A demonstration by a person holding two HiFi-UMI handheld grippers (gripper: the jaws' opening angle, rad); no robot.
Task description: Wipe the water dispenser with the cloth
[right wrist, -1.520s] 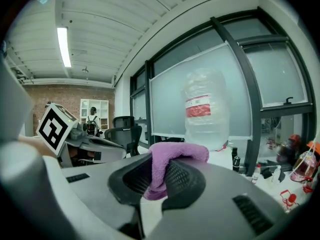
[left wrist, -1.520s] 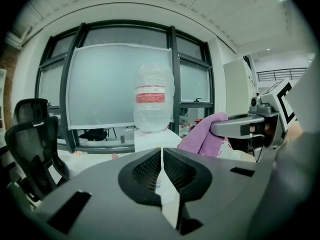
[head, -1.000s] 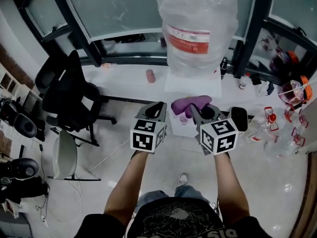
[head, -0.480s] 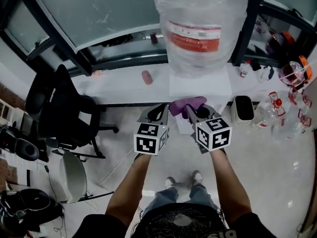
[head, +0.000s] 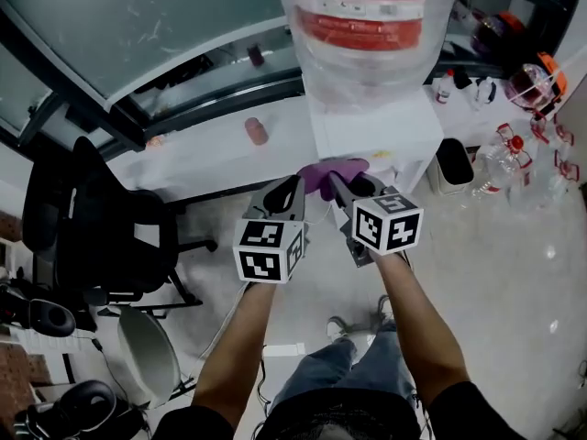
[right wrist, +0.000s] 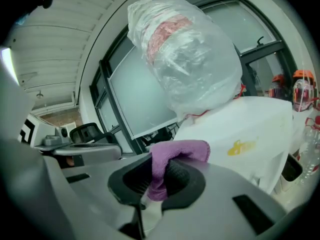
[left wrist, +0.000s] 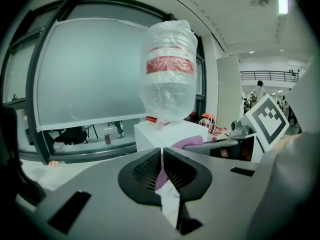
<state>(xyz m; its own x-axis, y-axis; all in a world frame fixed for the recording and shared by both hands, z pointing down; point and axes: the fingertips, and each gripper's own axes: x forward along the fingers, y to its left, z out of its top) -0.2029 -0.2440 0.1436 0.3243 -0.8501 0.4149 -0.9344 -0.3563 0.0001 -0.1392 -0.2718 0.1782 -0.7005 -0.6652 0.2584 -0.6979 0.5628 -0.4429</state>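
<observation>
The white water dispenser point(head: 371, 128) stands ahead with a plastic-wrapped bottle point(head: 367, 21) on top. My right gripper point(head: 337, 180) is shut on a purple cloth point(head: 328, 172), which it holds up close to the dispenser's front left top edge; I cannot tell if they touch. In the right gripper view the cloth point(right wrist: 180, 151) folds over the jaws point(right wrist: 159, 176), with the dispenser point(right wrist: 240, 129) just beyond. My left gripper point(head: 295, 183) hangs beside it on the left, jaws shut point(left wrist: 162, 156), nothing clearly held. The dispenser point(left wrist: 167, 134) sits ahead of them.
A black office chair point(head: 92, 218) and a white chair point(head: 151, 356) stand at left. A pink cup point(head: 254, 131) sits on the window ledge. Right of the dispenser are a black bin point(head: 454, 165) and several bottles and red-capped items point(head: 523, 154) on the floor.
The person has stepped closer to the dispenser. Both grippers have moved forward and up with it, bringing the cloth up to the dispenser's top front edge.
</observation>
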